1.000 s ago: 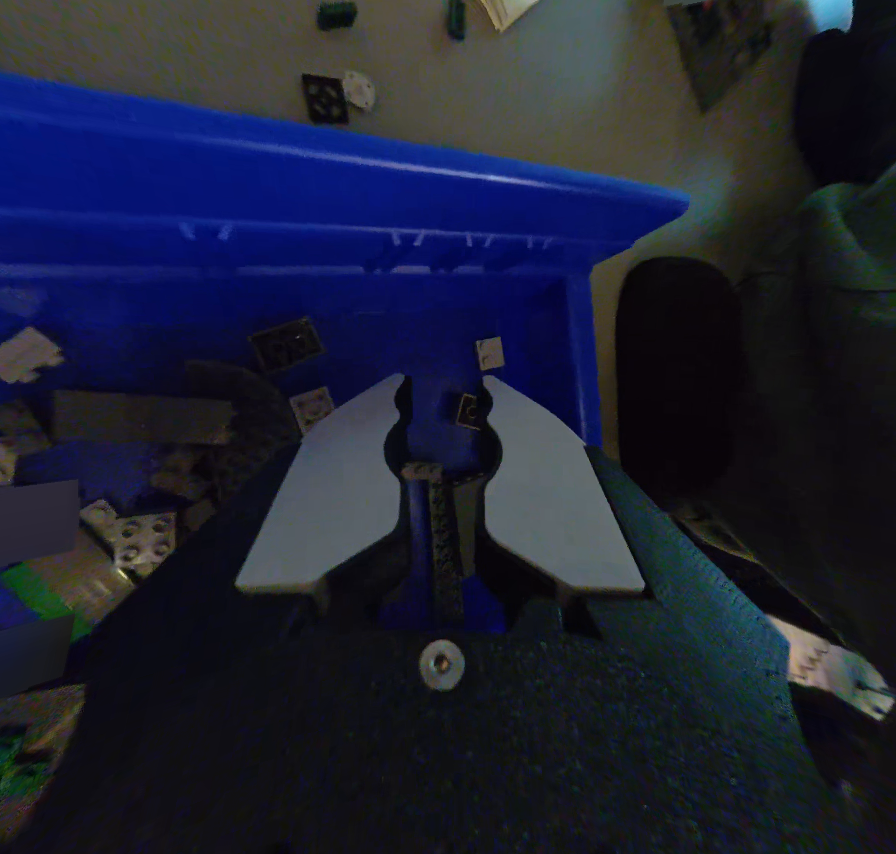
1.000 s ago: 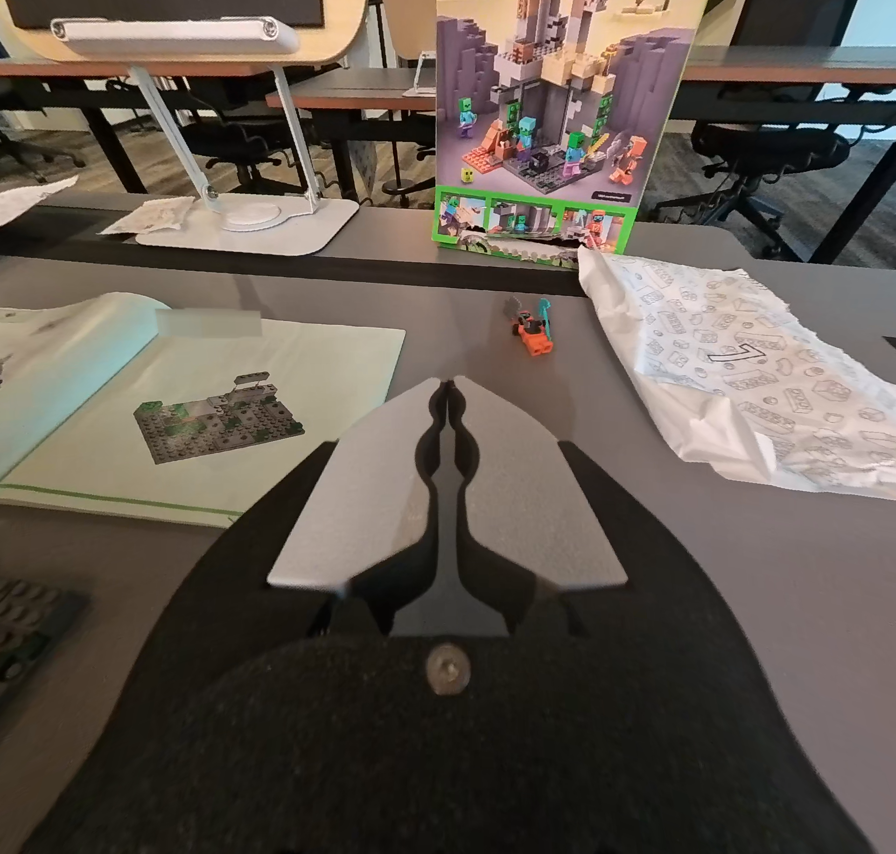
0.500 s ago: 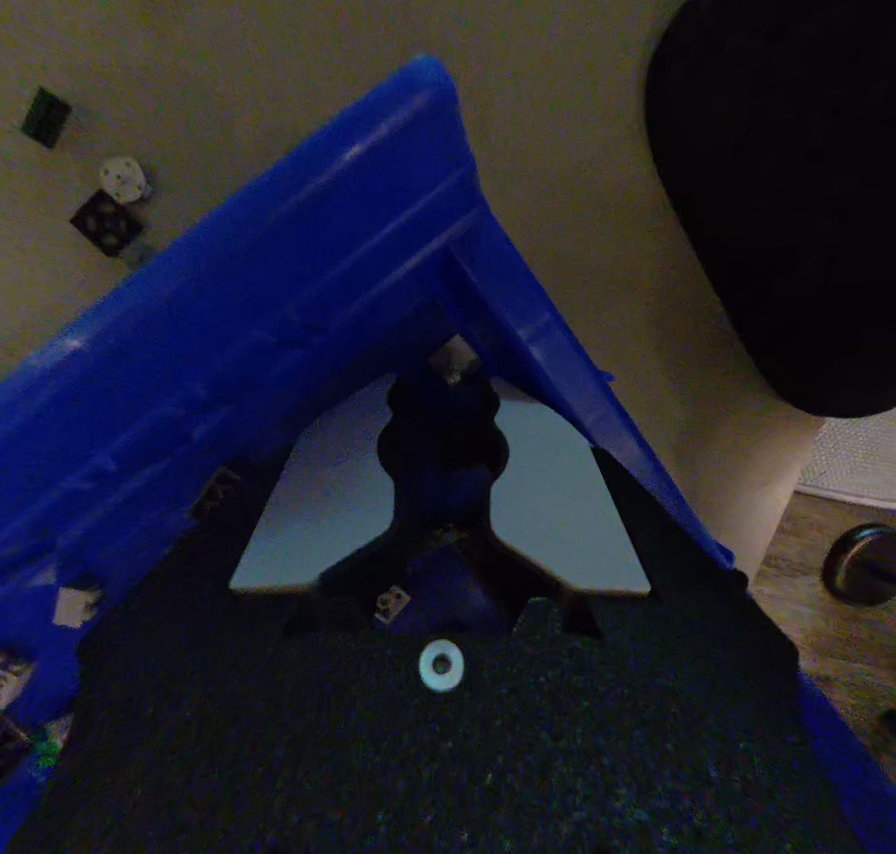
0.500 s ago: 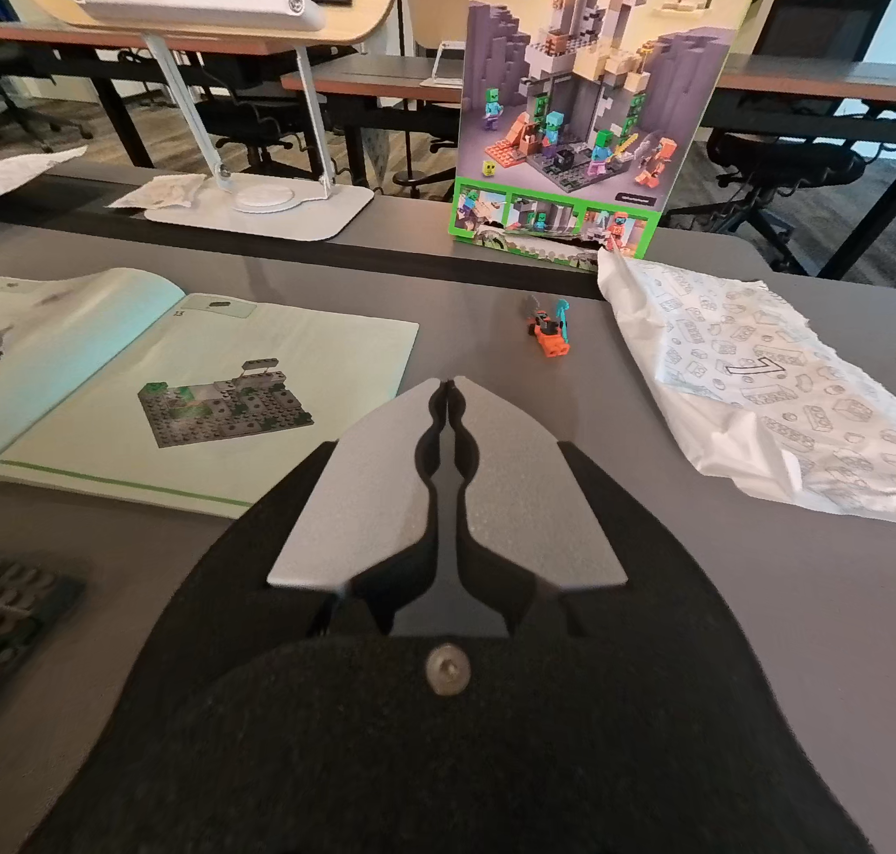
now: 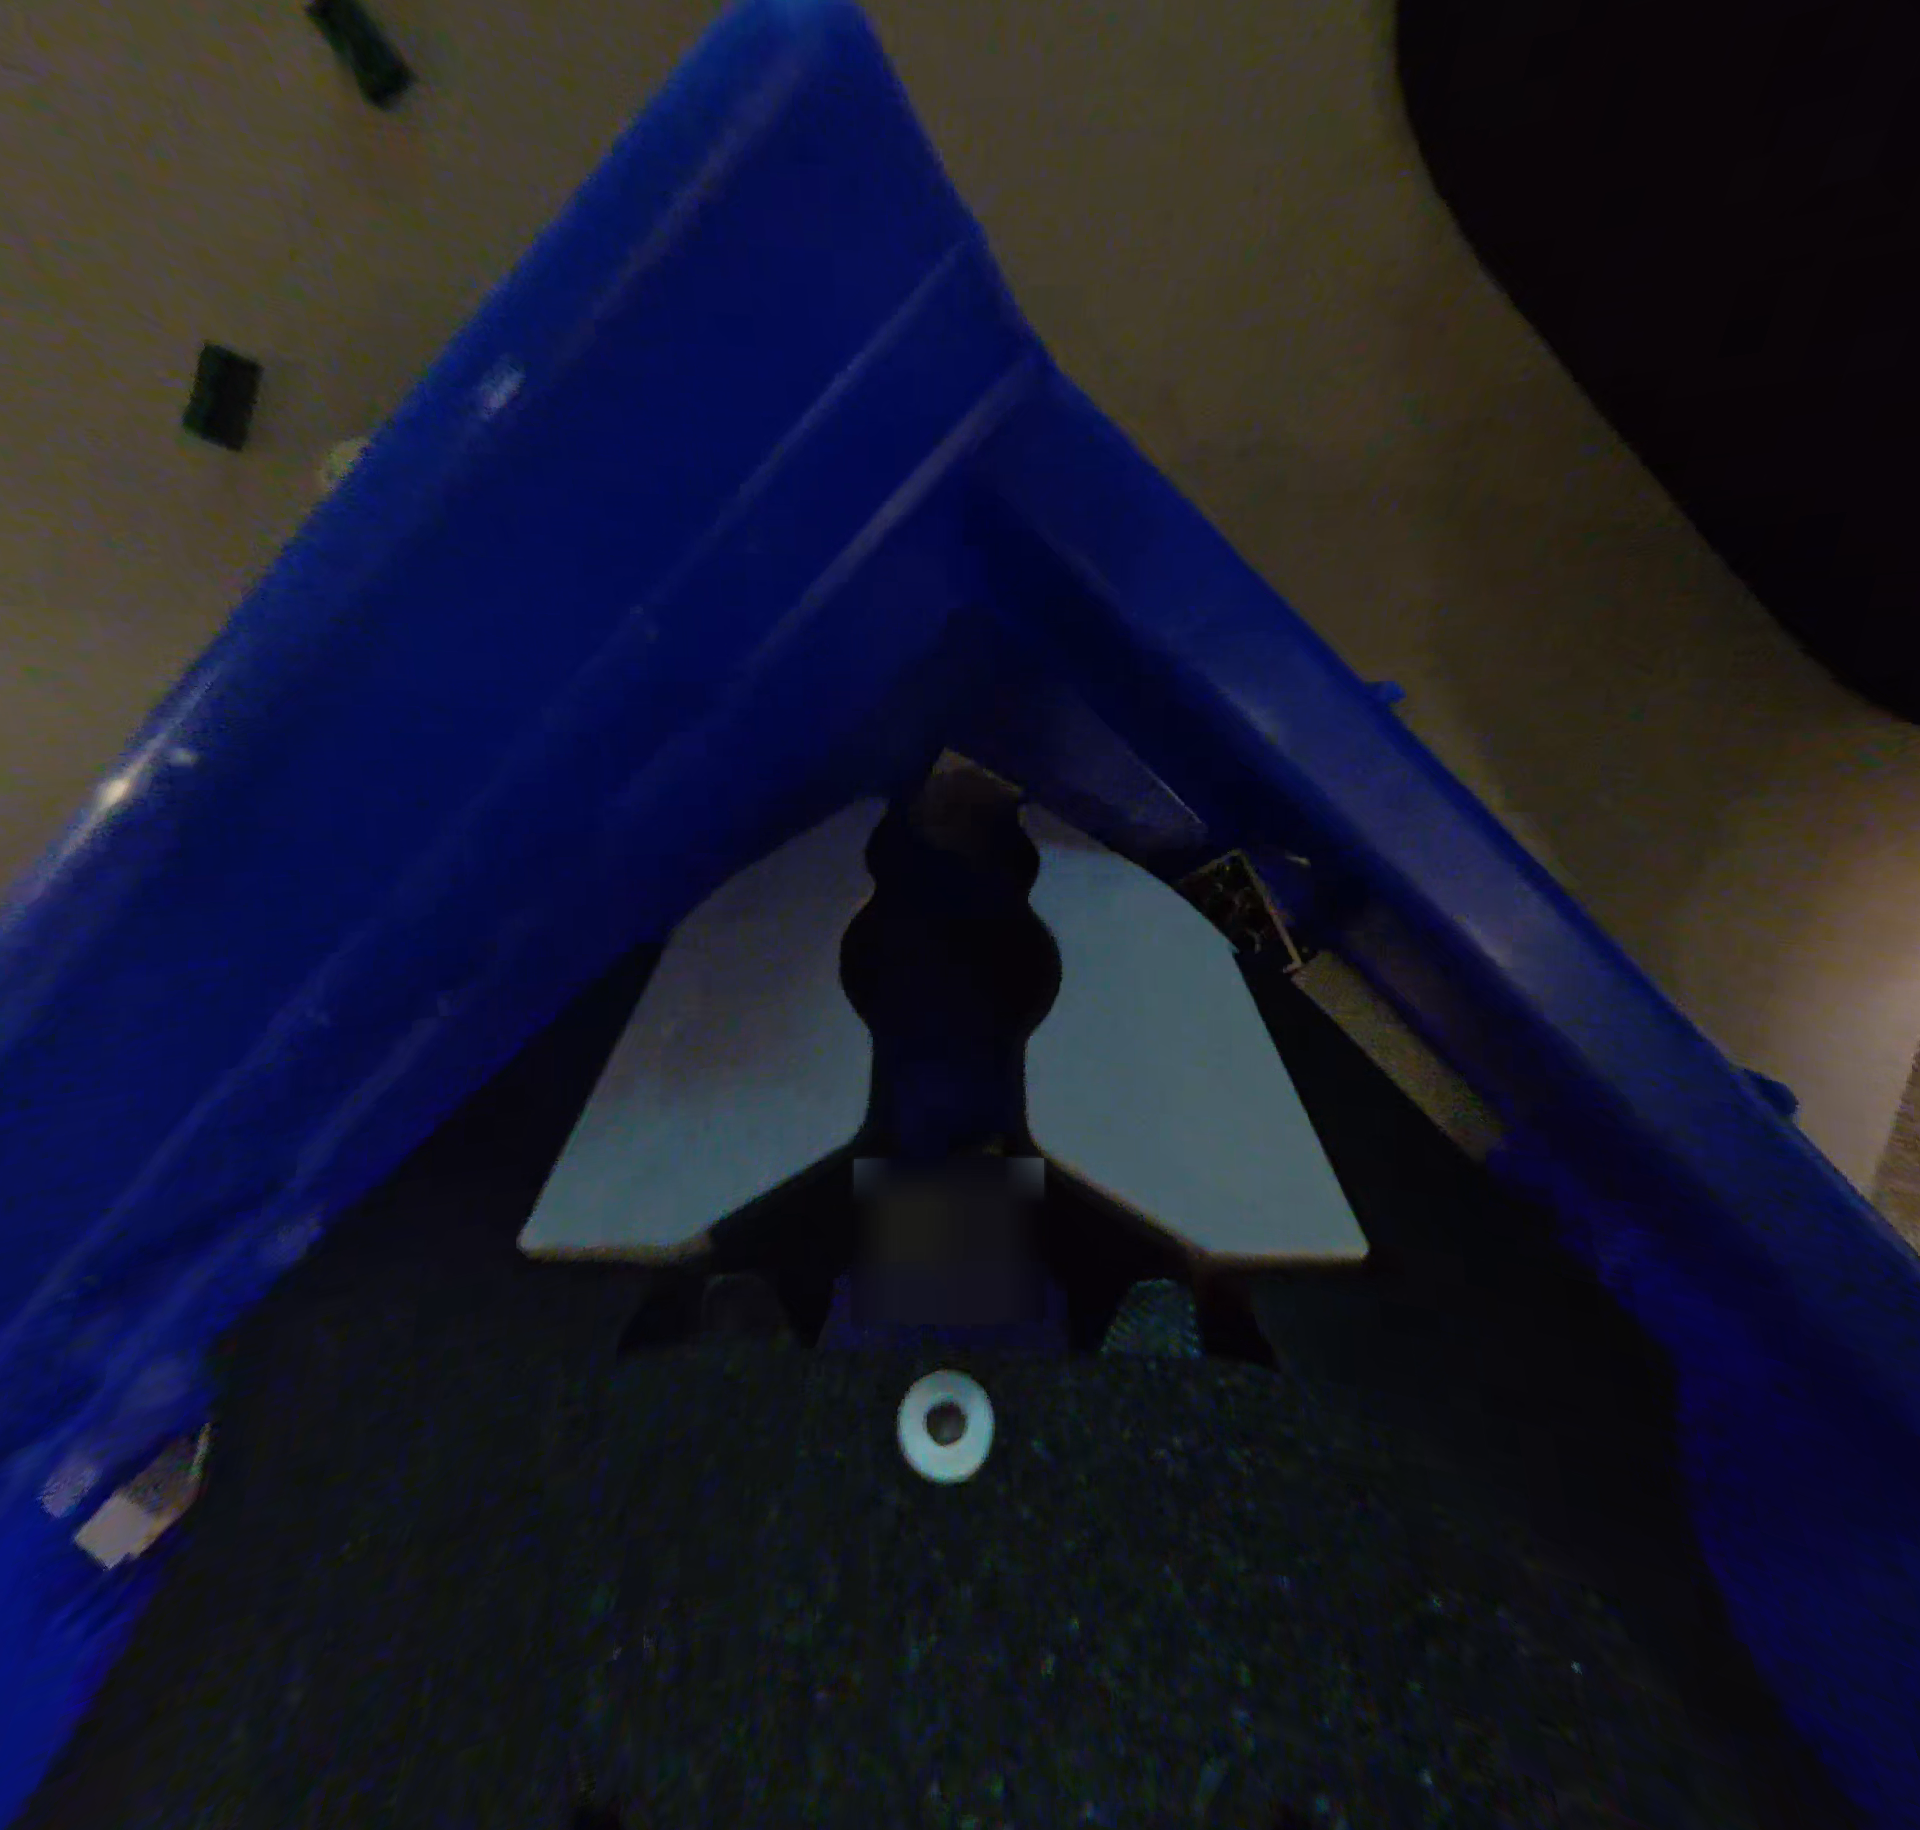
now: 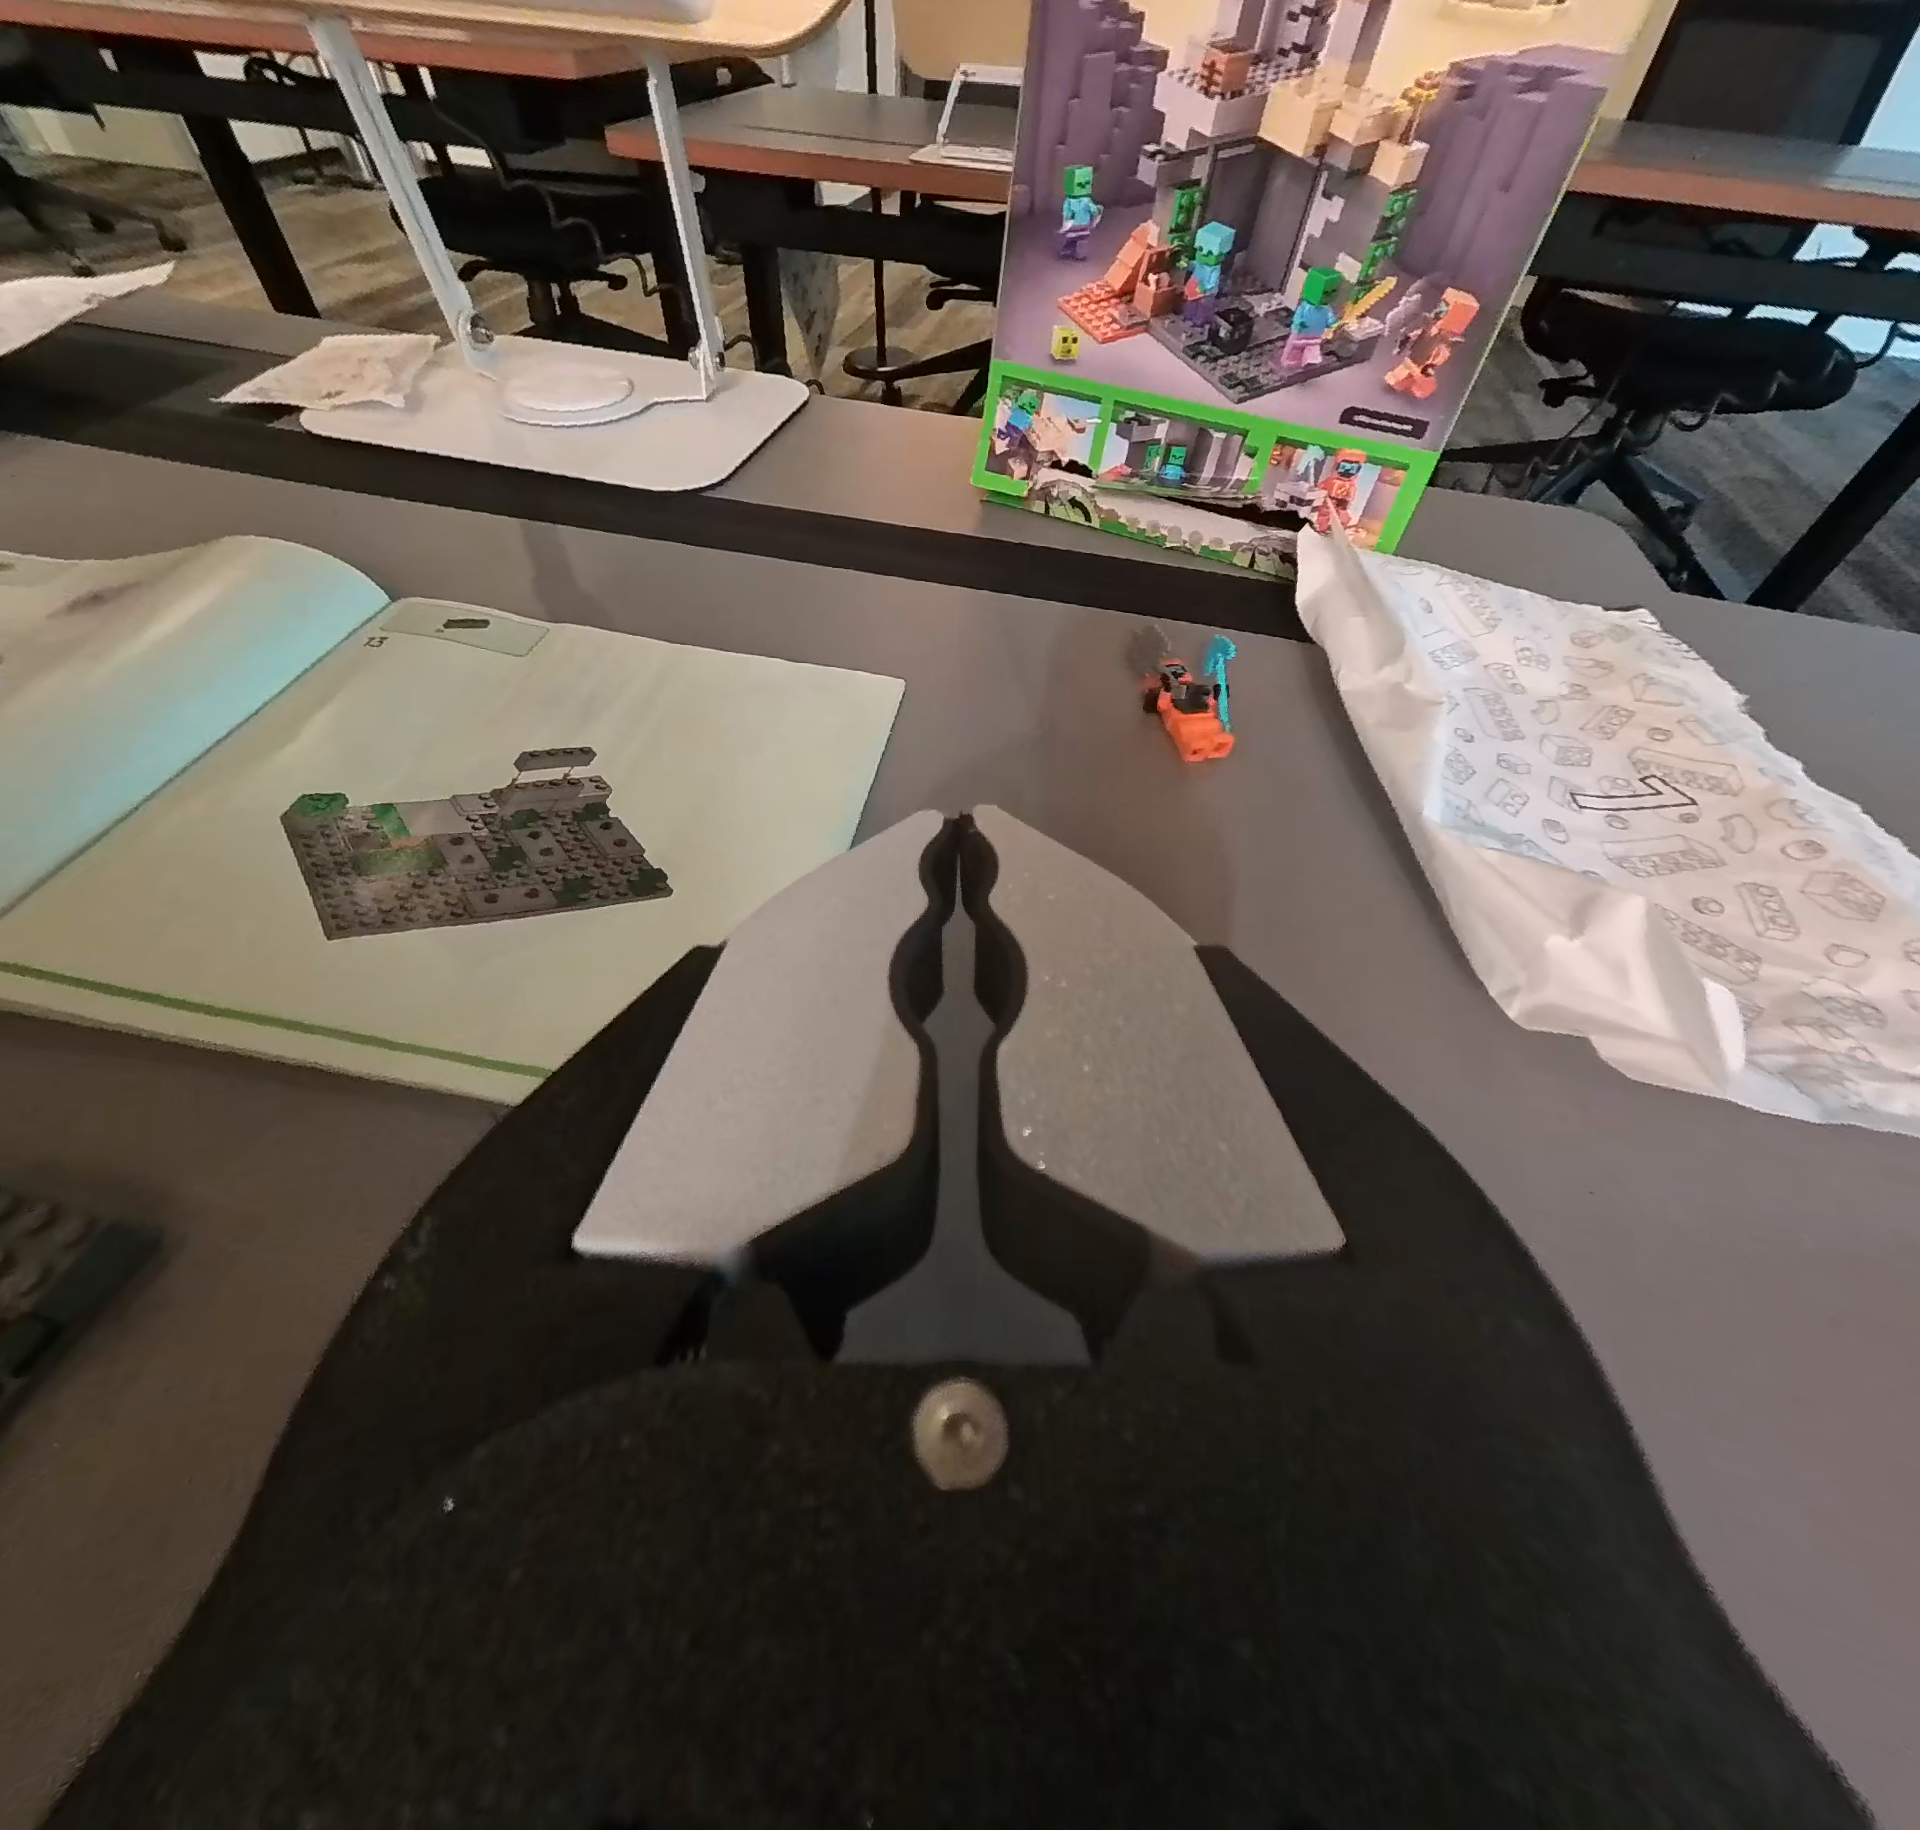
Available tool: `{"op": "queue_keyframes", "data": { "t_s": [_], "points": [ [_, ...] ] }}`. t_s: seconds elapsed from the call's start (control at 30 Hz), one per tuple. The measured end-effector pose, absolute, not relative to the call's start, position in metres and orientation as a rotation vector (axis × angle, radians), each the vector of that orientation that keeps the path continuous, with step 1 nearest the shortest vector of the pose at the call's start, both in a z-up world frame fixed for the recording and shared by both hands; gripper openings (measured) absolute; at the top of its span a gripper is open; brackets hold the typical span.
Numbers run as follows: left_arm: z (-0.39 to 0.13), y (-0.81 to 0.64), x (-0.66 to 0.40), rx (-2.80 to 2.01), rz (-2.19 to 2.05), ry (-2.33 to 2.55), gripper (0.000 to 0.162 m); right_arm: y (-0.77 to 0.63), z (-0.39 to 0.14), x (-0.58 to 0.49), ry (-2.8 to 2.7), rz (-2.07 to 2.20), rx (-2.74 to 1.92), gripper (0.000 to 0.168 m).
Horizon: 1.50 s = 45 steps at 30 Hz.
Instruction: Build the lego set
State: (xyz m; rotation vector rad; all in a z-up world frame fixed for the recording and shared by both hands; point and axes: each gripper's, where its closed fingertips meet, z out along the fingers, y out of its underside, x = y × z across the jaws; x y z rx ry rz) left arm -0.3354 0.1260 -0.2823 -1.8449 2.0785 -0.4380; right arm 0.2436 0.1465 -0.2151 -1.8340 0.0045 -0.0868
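Note:
My left gripper is deep inside a blue bin and points into its corner. A small grey-tan piece sits between its fingertips, which stand a little apart. I cannot tell whether they pinch it. A long grey brick and a small dark piece lie along the bin's right wall. My right gripper is shut and empty, and hovers over the grey table. An open instruction booklet lies to its left. An orange minifigure lies beyond its tips.
The set's box stands at the table's back, with a crumpled paper bag to the right. A white lamp base is back left and a dark plate is at the left edge. Two dark green pieces lie outside the bin. The grippers' ends are close to 60 centimeters from one another. My right gripper's tips are some 15 centimeters from the orange minifigure.
My left gripper turned and pushed from the bin's middle into its corner, and its jaws narrowed around the small piece. My right gripper stayed shut and drifted slightly.

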Motion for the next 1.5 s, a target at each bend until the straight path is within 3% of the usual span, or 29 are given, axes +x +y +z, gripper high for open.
{"op": "queue_keyframes", "data": {
  "t_s": [0.2,0.5,0.87,1.2,1.33,1.5],
  "points": [
    [-0.264,0.13,-0.345,-1.839,-0.349,2.015,0.018,0.148,-0.215,0.241,-0.004,-0.081,-1.835,0.0],
    [-0.189,0.098,-0.276,-1.832,-0.325,1.686,0.018,0.143,-0.199,0.239,-0.036,-0.062,-1.787,0.0],
    [-0.237,0.099,-0.153,-2.015,-0.512,1.336,0.018,0.138,-0.19,0.23,-0.077,-0.022,-1.759,0.0],
    [-0.289,0.111,-0.117,-2.151,-0.514,1.432,0.022,0.139,-0.193,0.23,-0.079,-0.021,-1.769,0.0],
    [-0.288,0.111,-0.119,-2.131,-0.519,1.42,0.034,0.14,-0.195,0.23,-0.076,-0.021,-1.776,0.0],
    [-0.247,0.101,-0.129,-2.0,-0.556,1.366,0.032,0.142,-0.196,0.226,-0.089,-0.027,-1.779,0.0]
  ]
}}
